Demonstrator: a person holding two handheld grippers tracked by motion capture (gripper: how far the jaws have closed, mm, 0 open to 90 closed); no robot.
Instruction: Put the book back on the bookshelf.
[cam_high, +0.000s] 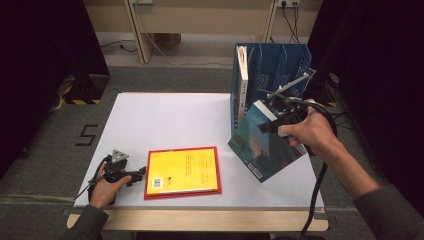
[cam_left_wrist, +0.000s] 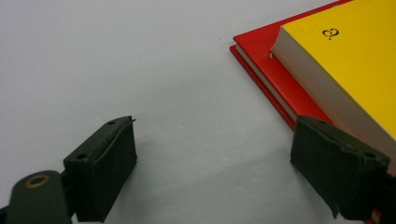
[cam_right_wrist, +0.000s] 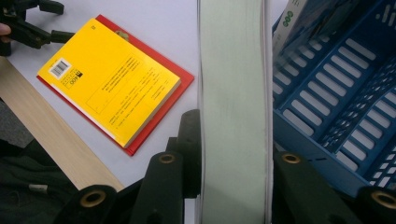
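Teal book (cam_high: 262, 142) hung tilted in the air at the right side of the table (cam_high: 165, 120), its lower corner near the surface and its upper edge leaning toward the blue rack (cam_high: 280, 65); the right gripper (cam_high: 274, 125) held it, jaws pinching the page block across its thickness, as the right gripper view showed with the pale fore-edge (cam_right_wrist: 233, 107) running straight up between them. The step in hand looked like filing this book into the rack, where a white book (cam_high: 243, 75) already stood upright in the leftmost slot. To do it well, the book would need to be raised until its lower corner cleared the rack's front lip, turned upright so the spine lined up with a free slot, and then lowered straight down without scraping the dividers or knocking the white book. The grip sat near one edge, so the book could swing; a slow, steady wrist would help. Farther out, a yellow book (cam_high: 184, 169) lay flat on a red book (cam_high: 182, 193) near the table's front edge, and the left gripper (cam_high: 136, 175) rested just beside them, jaws spread and holding nothing.
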